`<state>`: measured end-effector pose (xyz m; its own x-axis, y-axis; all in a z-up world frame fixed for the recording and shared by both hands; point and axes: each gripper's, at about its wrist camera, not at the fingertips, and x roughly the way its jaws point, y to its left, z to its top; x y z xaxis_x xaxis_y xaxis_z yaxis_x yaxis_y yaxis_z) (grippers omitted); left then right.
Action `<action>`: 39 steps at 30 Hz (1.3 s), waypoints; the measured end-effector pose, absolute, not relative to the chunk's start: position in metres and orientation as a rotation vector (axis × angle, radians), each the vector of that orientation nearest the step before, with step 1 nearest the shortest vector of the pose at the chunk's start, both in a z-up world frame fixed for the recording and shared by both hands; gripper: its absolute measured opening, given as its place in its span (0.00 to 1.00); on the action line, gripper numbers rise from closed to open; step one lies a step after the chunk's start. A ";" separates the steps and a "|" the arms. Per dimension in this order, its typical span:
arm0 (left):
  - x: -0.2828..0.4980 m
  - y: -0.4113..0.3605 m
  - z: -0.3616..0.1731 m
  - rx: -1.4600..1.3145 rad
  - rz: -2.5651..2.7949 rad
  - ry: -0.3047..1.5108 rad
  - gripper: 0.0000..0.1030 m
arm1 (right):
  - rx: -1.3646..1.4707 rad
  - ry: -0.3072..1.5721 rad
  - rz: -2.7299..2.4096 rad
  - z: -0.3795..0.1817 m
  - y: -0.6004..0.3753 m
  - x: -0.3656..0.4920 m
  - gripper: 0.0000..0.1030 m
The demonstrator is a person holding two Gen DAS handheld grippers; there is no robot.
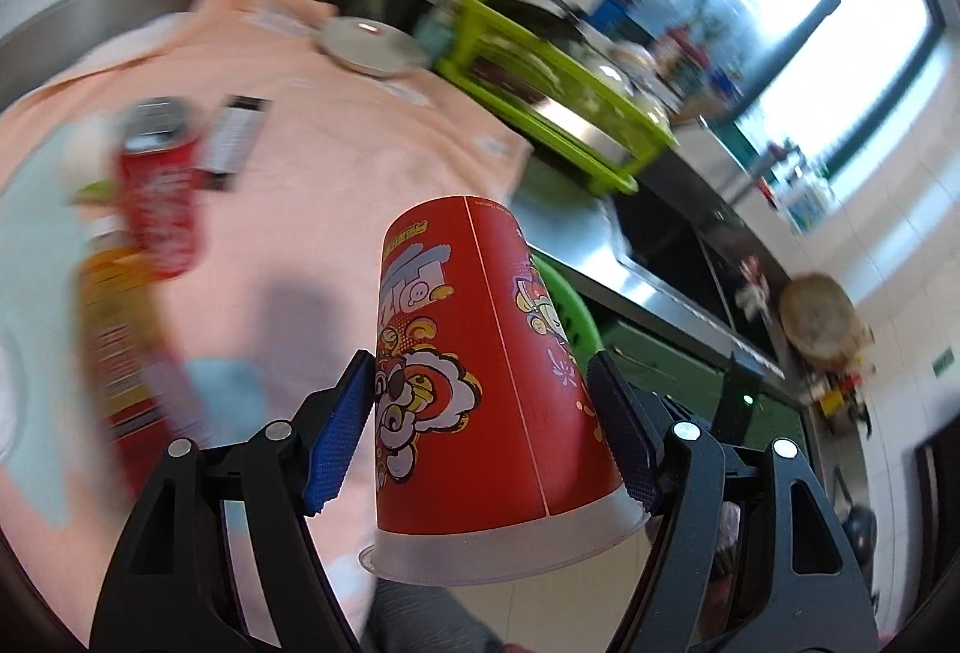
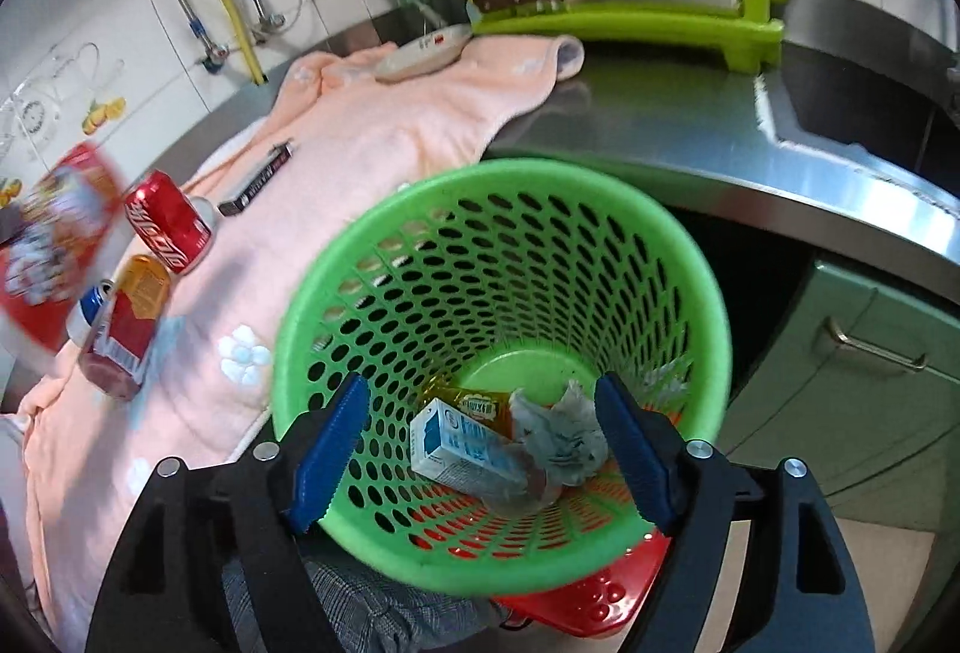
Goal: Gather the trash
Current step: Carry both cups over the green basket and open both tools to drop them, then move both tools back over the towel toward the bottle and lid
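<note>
Your left gripper (image 1: 483, 425) is clamped on the red cup (image 1: 480, 353), held upside down above the pink towel (image 1: 336, 155). Next, I think, carry it right and drop it in the green bin (image 2: 498, 245). Your right gripper (image 2: 480, 449) points down into the bin, apart and empty.

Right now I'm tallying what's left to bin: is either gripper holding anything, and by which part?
The left gripper holds an upside-down red paper cup by its sides. The right gripper holds nothing.
</note>
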<state>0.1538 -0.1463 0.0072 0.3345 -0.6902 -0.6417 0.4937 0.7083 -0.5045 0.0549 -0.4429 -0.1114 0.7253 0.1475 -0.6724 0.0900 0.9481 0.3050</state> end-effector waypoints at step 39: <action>0.199 -0.322 -0.130 0.097 -0.731 1.184 0.70 | 0.419 0.710 0.003 -0.119 -0.471 0.001 0.77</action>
